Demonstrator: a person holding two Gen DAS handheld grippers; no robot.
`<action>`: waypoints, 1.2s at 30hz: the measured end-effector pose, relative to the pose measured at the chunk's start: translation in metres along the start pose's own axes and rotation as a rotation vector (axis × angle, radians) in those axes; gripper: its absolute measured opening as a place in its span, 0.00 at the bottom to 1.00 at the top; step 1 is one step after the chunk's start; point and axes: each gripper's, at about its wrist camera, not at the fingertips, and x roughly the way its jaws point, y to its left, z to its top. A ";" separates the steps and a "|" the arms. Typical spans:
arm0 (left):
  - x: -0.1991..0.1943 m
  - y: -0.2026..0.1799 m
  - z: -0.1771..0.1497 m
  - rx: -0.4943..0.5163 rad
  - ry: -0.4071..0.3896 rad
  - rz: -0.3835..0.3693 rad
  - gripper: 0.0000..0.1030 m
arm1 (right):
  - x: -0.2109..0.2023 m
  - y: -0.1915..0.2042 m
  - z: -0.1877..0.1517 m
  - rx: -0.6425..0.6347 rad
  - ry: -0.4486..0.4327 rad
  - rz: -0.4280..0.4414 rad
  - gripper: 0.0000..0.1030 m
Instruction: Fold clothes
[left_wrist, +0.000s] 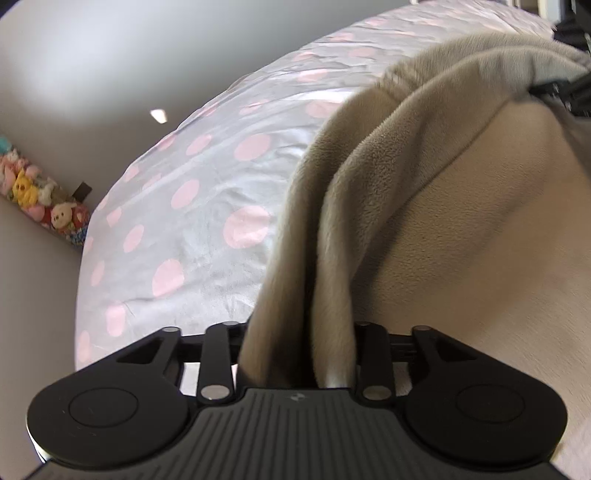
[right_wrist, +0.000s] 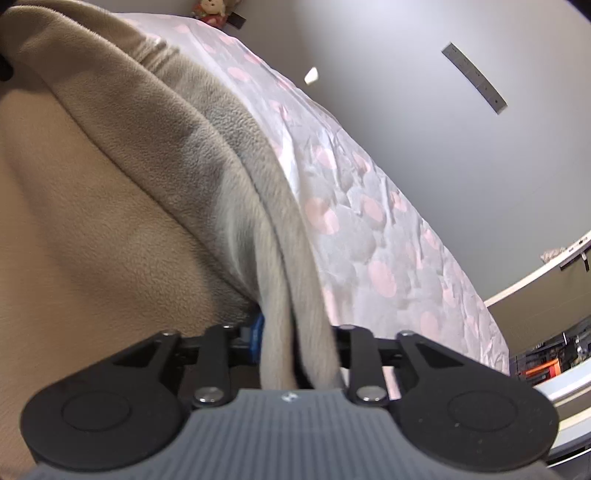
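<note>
A beige fleece garment (left_wrist: 424, 206) lies on a bed, its doubled edge lifted toward both cameras. In the left wrist view two loose folds of that edge run down between the jaws of my left gripper (left_wrist: 299, 332), with a dark gap between the folds. The cloth covers the fingertips. The jaws stand apart and the cloth does not look pinched. In the right wrist view the same garment (right_wrist: 110, 221) drops as two slack folds between the jaws of my right gripper (right_wrist: 297, 332). A blue pad (right_wrist: 258, 332) shows beside the cloth.
The bed cover (left_wrist: 192, 229), pale with pink dots (right_wrist: 373, 236), slopes away under the garment. Plush toys (left_wrist: 37, 199) line the wall at far left. A white shelf edge (right_wrist: 535, 280) and cluttered storage (right_wrist: 546, 362) sit at right. Grey walls stand behind.
</note>
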 end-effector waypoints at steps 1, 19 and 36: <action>0.001 0.004 -0.003 -0.018 -0.013 0.009 0.41 | 0.005 -0.002 -0.001 0.016 -0.001 -0.008 0.42; -0.108 0.062 -0.110 -0.465 -0.147 -0.008 0.60 | -0.114 -0.027 -0.067 0.476 -0.045 0.014 0.67; -0.084 -0.003 -0.234 -1.026 -0.194 -0.028 0.66 | -0.151 0.038 -0.238 1.113 -0.105 0.168 0.67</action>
